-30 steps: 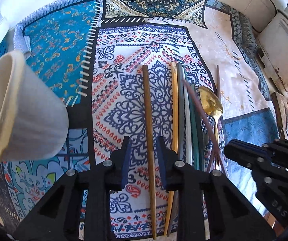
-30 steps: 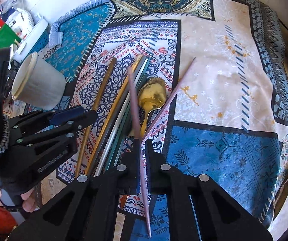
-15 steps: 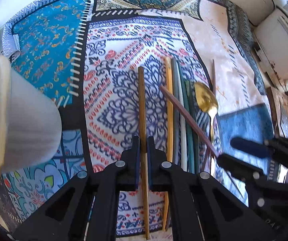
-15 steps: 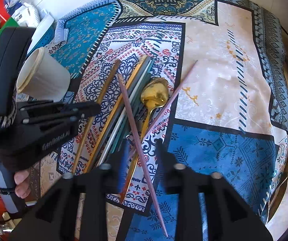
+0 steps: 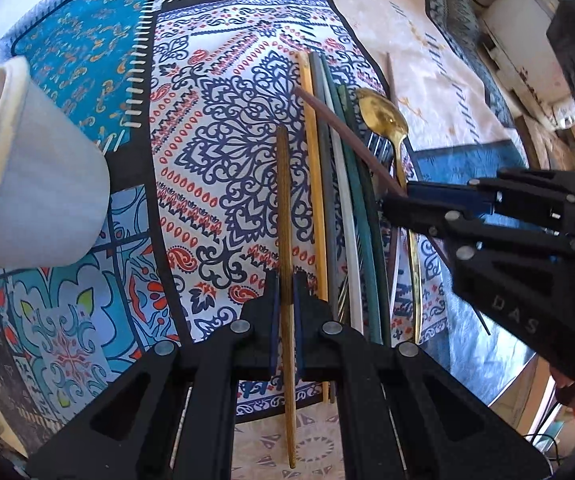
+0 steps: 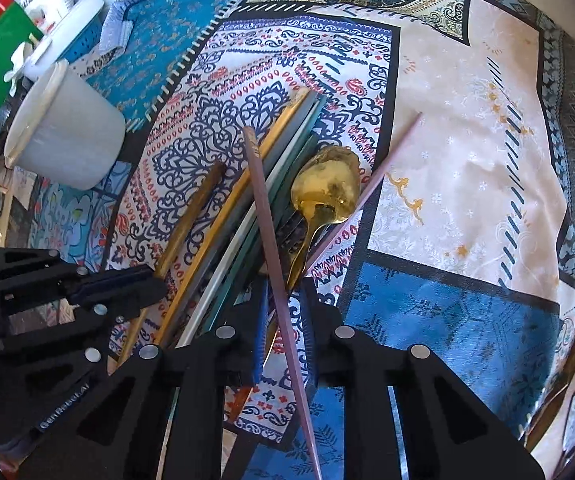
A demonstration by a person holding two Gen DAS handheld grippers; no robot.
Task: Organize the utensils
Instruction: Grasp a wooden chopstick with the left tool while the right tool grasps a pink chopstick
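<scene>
Currently we clench left tool (image 5: 286, 294) on brown chopstick (image 5: 284, 200); right tool (image 6: 283, 312) released around pink chopstick (image 6: 265, 216). Risk: pink stick slides toward spoon (image 6: 325, 188) at 1 o'clock.

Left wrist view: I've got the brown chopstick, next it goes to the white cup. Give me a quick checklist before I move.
1. Left gripper shut on the brown chopstick: ok.
2. Brown chopstick apart from the yellow chopstick: ok.
3. White cup upright, mouth reachable: cannot tell; the fisheye tilts it.
4. Right gripper away from the cup side: ok.
5. Right gripper's hold on the pink chopstick: cannot tell; gaps show beside it.
6. Pink chopstick clear of the pile: not ok; it crosses the other chopsticks beside the gold spoon.
</scene>
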